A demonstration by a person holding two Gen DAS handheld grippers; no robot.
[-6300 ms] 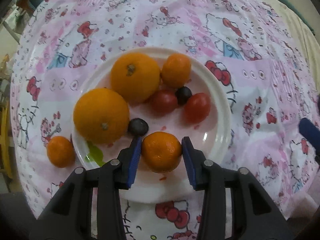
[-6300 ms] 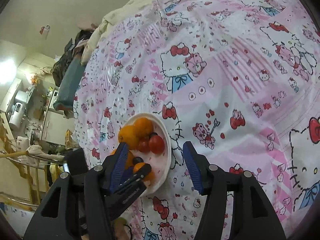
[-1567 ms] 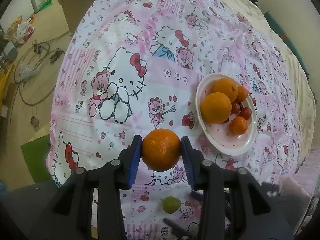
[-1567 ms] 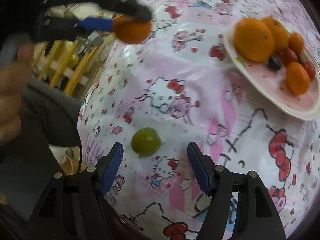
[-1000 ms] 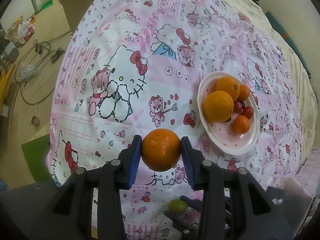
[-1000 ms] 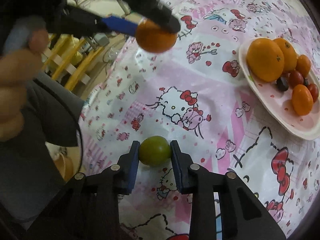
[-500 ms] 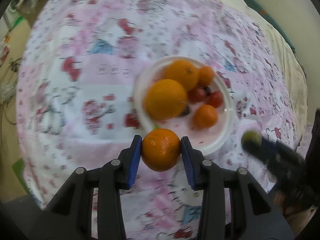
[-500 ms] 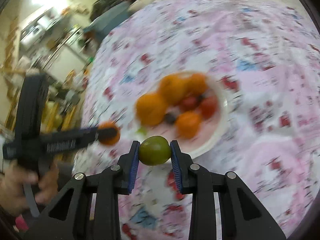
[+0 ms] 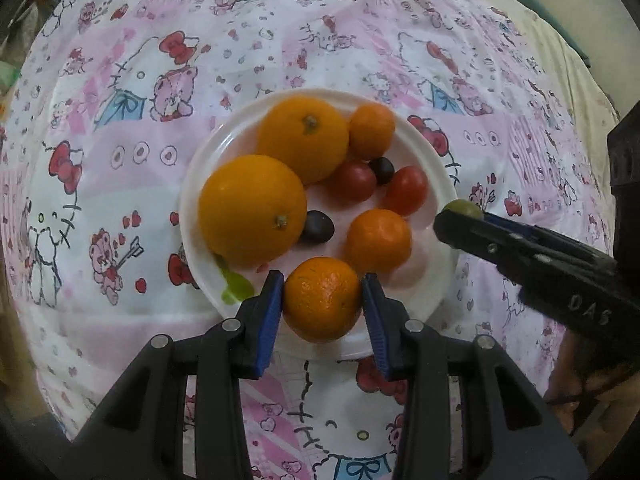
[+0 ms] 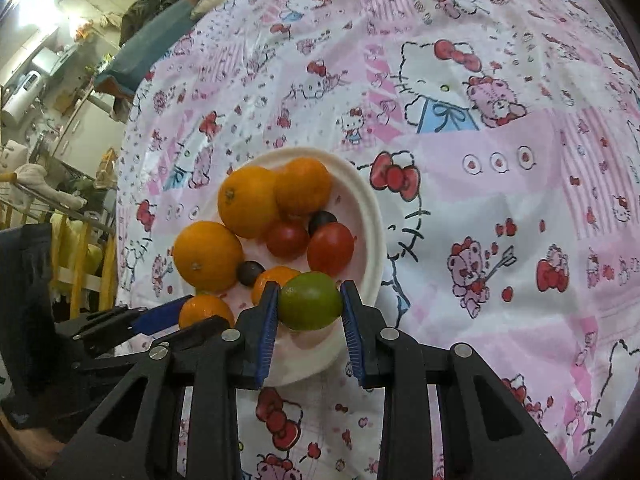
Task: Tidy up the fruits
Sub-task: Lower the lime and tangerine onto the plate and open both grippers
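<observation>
A white plate (image 9: 434, 160) holds two large oranges (image 9: 252, 209), two small mandarins (image 9: 378, 240), two red tomatoes (image 9: 404, 190) and two dark grapes (image 9: 317, 226). My left gripper (image 9: 323, 298) is shut on a mandarin (image 9: 322, 299) over the plate's near rim. My right gripper (image 10: 308, 301) is shut on a green lime (image 10: 310, 301) over the plate's (image 10: 374, 216) near edge. In the left wrist view the right gripper (image 9: 464, 222) comes in from the right with the lime (image 9: 464, 209) at the plate's right rim.
The plate sits on a pink Hello Kitty cloth (image 9: 120, 80) that covers the surface. The cloth's left edge drops off toward a cluttered room with yellow rails (image 10: 84, 248) and a dark blue bundle (image 10: 148, 52).
Both grippers have come down closer to the plate with their fruit. The mandarin and the lime now hang over its near rim; both grips are unchanged.
</observation>
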